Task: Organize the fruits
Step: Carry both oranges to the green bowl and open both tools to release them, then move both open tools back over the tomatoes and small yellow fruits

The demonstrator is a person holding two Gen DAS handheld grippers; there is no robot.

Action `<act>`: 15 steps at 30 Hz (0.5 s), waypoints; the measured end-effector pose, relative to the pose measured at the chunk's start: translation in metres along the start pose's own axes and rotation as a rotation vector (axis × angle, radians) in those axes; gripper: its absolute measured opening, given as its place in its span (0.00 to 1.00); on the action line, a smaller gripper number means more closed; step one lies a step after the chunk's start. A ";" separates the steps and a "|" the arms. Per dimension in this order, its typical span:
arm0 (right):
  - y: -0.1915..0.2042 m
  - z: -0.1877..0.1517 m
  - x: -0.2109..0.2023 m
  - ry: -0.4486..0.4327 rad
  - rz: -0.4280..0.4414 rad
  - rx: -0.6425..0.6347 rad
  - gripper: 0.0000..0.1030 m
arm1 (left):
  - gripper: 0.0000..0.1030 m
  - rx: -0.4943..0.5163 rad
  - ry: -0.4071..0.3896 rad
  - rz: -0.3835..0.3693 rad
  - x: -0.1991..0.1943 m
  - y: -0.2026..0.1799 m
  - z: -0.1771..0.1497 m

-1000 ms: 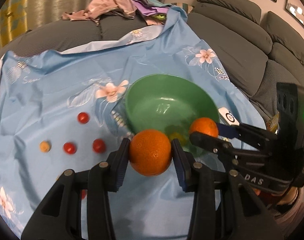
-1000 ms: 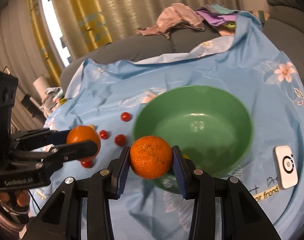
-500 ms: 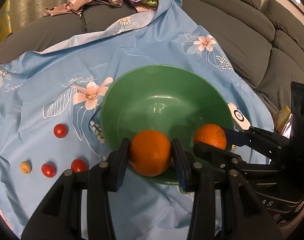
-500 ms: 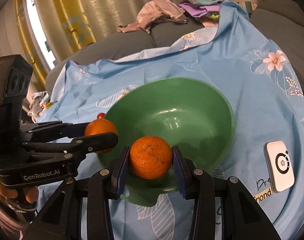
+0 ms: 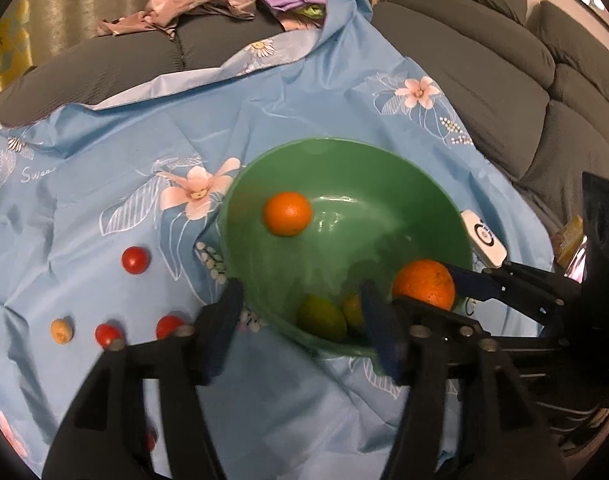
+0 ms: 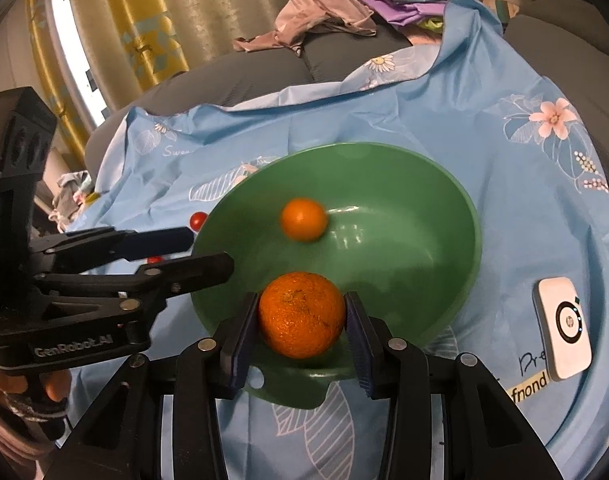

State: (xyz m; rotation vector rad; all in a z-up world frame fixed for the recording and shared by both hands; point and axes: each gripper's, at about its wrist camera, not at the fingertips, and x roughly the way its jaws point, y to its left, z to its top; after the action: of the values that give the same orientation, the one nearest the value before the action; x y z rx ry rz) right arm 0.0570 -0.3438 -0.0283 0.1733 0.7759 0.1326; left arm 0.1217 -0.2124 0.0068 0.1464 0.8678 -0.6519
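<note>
A green bowl (image 5: 444,200) (image 6: 456,208) sits on a blue flowered cloth. My left gripper (image 5: 300,308) (image 6: 208,252) hangs at the bowl's near-left rim with its jaws opening and nothing between them. The orange it let go (image 5: 287,214) (image 6: 303,219) is loose inside the bowl. Two greenish fruits (image 5: 322,318) lie at the bowl's near side. My right gripper (image 6: 300,316) (image 5: 436,292) is shut on a second orange (image 6: 300,314) (image 5: 423,283) just over the bowl's near rim.
Three red cherry tomatoes (image 5: 135,260) and a small yellowish fruit (image 5: 61,331) lie on the cloth left of the bowl. A white device (image 6: 560,336) (image 5: 482,238) rests right of the bowl. A grey sofa (image 5: 504,80) with heaped clothes (image 5: 196,4) surrounds the cloth.
My left gripper came in over the bowl, then opened; its orange dropped and now lies in the bowl. The right gripper moved over the bowl's rim, still holding its orange.
</note>
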 end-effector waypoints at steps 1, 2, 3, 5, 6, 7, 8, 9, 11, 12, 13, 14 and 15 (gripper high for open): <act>0.001 0.000 -0.002 -0.003 0.000 0.001 0.42 | 0.68 -0.006 -0.006 0.003 -0.005 0.001 -0.002; 0.001 0.000 -0.004 -0.007 0.001 0.002 0.42 | 0.72 -0.010 -0.007 0.011 -0.008 0.002 -0.004; 0.002 0.000 -0.007 -0.015 0.000 0.002 0.42 | 0.76 -0.015 -0.007 0.022 -0.012 0.003 -0.007; 0.006 0.001 -0.015 -0.039 0.011 -0.004 0.42 | 0.79 -0.031 -0.013 0.037 -0.023 0.007 -0.017; 0.008 0.001 -0.020 -0.049 0.019 -0.009 0.42 | 0.82 -0.039 -0.011 0.044 -0.027 0.009 -0.022; 0.012 0.001 -0.024 -0.057 0.024 -0.018 0.42 | 0.83 -0.054 -0.008 0.060 -0.033 0.013 -0.030; 0.016 0.001 -0.027 -0.063 0.028 -0.029 0.42 | 0.84 -0.066 -0.006 0.072 -0.037 0.016 -0.036; 0.020 0.000 -0.030 -0.068 0.034 -0.040 0.42 | 0.84 -0.081 -0.003 0.082 -0.042 0.019 -0.043; 0.028 -0.002 -0.034 -0.072 0.044 -0.059 0.42 | 0.84 -0.127 0.010 0.097 -0.051 0.029 -0.059; 0.030 -0.004 -0.036 -0.074 0.049 -0.065 0.42 | 0.84 -0.149 0.016 0.103 -0.056 0.034 -0.067; 0.032 -0.005 -0.039 -0.075 0.053 -0.071 0.42 | 0.84 -0.171 0.020 0.109 -0.062 0.040 -0.076; 0.033 -0.006 -0.042 -0.076 0.053 -0.073 0.42 | 0.84 -0.193 0.022 0.115 -0.069 0.045 -0.085; 0.033 -0.007 -0.044 -0.076 0.050 -0.071 0.42 | 0.84 -0.221 0.023 0.120 -0.078 0.053 -0.095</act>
State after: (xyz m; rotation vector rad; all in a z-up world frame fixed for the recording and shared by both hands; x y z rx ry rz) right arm 0.0191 -0.3186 0.0033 0.1300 0.6899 0.1998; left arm 0.0534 -0.0982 -0.0039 0.0062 0.9396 -0.4397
